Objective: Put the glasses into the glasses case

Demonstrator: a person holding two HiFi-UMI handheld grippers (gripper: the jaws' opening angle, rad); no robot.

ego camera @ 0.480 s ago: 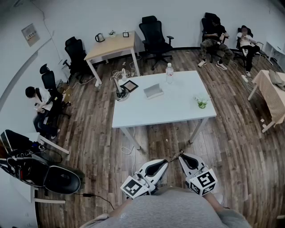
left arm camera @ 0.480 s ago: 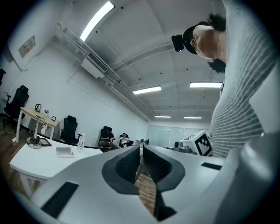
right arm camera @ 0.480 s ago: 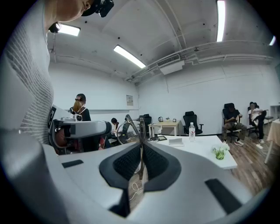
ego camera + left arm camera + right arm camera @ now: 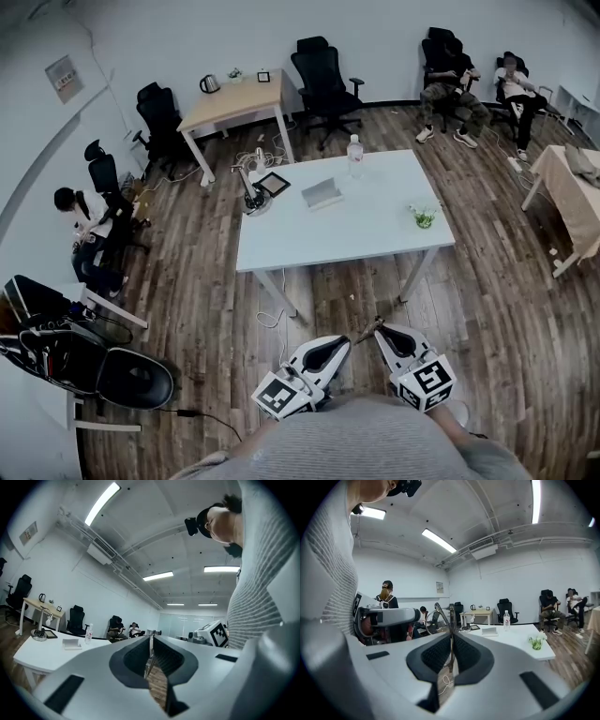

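My left gripper [image 4: 347, 343] and right gripper [image 4: 381, 330] both clench the glasses [image 4: 436, 605] (wire-thin); I've edged barely nearer the glasses case [image 4: 322, 193].

The left gripper [image 4: 349, 343] and right gripper [image 4: 381, 330] are held low, just in front of the torso [image 4: 366, 441], angled inward so their tips nearly meet, each with its 2 jaws pressed together and gripping nothing.
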